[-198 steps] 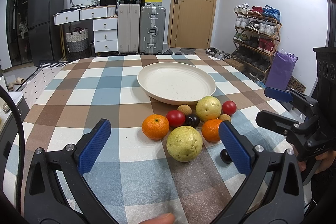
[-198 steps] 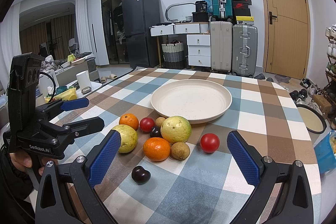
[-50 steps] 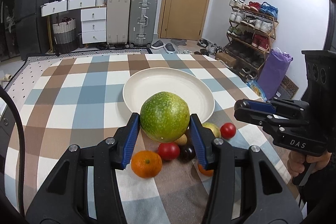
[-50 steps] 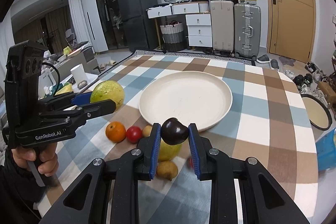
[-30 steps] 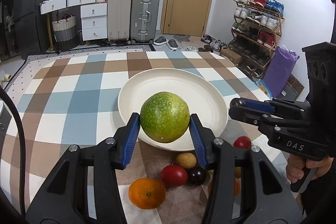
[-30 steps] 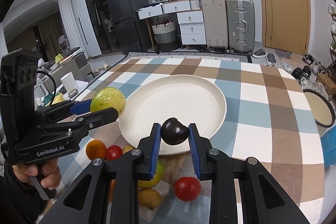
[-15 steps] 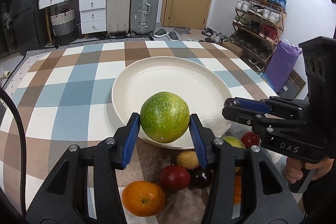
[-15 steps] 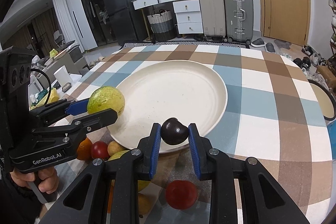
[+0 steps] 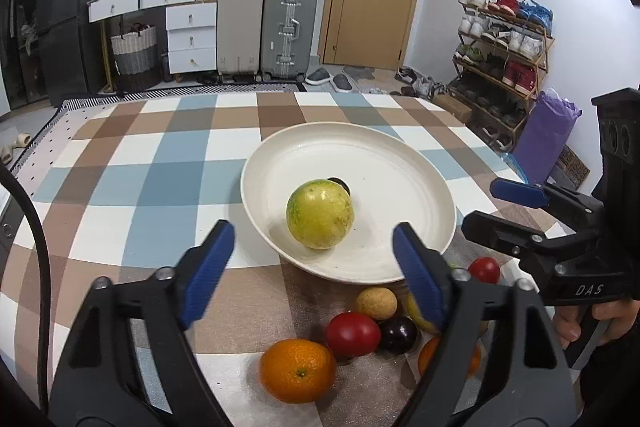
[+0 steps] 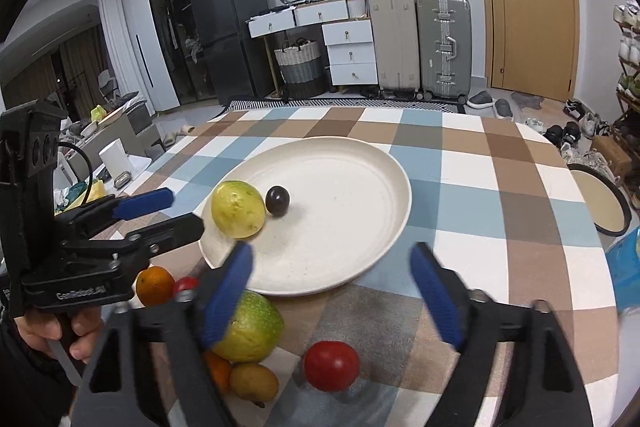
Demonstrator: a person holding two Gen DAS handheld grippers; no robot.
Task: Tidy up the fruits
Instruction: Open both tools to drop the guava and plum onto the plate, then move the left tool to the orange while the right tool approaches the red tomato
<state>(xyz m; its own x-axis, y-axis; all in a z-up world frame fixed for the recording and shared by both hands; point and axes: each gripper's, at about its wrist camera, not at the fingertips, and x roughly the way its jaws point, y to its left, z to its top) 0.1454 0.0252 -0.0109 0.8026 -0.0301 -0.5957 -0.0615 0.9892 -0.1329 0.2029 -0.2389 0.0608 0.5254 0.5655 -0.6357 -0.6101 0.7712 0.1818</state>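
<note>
A yellow-green guava (image 9: 320, 213) (image 10: 238, 209) lies on the near left part of the white plate (image 9: 400, 187) (image 10: 352, 211). Just behind it a dark plum (image 10: 277, 201) rests on the plate, mostly hidden in the left wrist view. My left gripper (image 9: 313, 251) (image 10: 160, 217) hovers at the plate's near rim. Its jaws are opening and the guava sits free ahead of them. My right gripper (image 10: 331, 259) (image 9: 496, 211) is over the near rim too, its jaws opening with nothing between the pads.
Loose fruit lies on the checked cloth in front of the plate: an orange (image 9: 298, 369), a red tomato (image 9: 353, 333), another dark plum (image 9: 398, 334), a second guava (image 10: 250, 327) and a tomato (image 10: 331, 365). A round tray (image 10: 600, 201) sits past the table's right edge.
Both grippers went from shut on fruit to open. The guava left the left jaws and the plum left the right jaws; both now lie on the plate.
</note>
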